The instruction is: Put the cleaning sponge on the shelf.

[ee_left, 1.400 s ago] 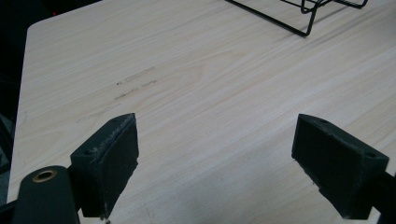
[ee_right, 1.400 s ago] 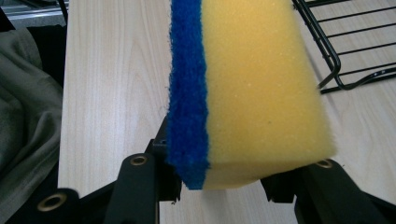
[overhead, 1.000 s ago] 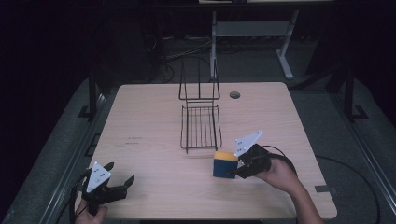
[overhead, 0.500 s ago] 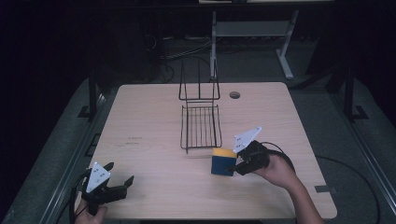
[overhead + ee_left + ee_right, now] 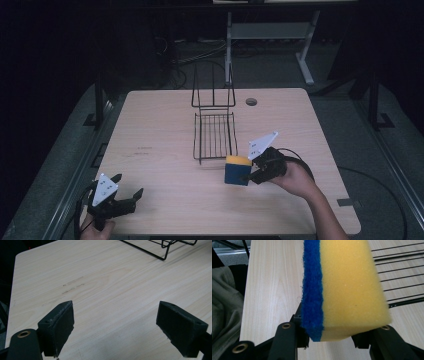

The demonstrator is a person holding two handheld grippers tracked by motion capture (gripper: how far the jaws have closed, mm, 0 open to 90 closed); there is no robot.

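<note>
A yellow sponge with a blue scouring side (image 5: pixel 237 170) (image 5: pixel 344 290) is held just above the table, in front of the near end of the black wire rack (image 5: pixel 215 132). My right gripper (image 5: pixel 250 176) (image 5: pixel 329 336) is shut on the sponge, its jaws pressing the blue face and the yellow face. At the near left corner of the table my left gripper (image 5: pixel 127 190) (image 5: pixel 120 327) stands open with nothing between its pads, only bare wood.
The wire rack's upright back stands toward the far side of the light wooden table (image 5: pixel 160 120). A round cable hole (image 5: pixel 251 101) lies at the back right. Rack wires (image 5: pixel 402 277) run close to the sponge's right. Faint pencil marks (image 5: pixel 73 283) mark the wood.
The right hand has carried the sponge slightly up and toward the rack's near end. The left gripper has stayed where it was.
</note>
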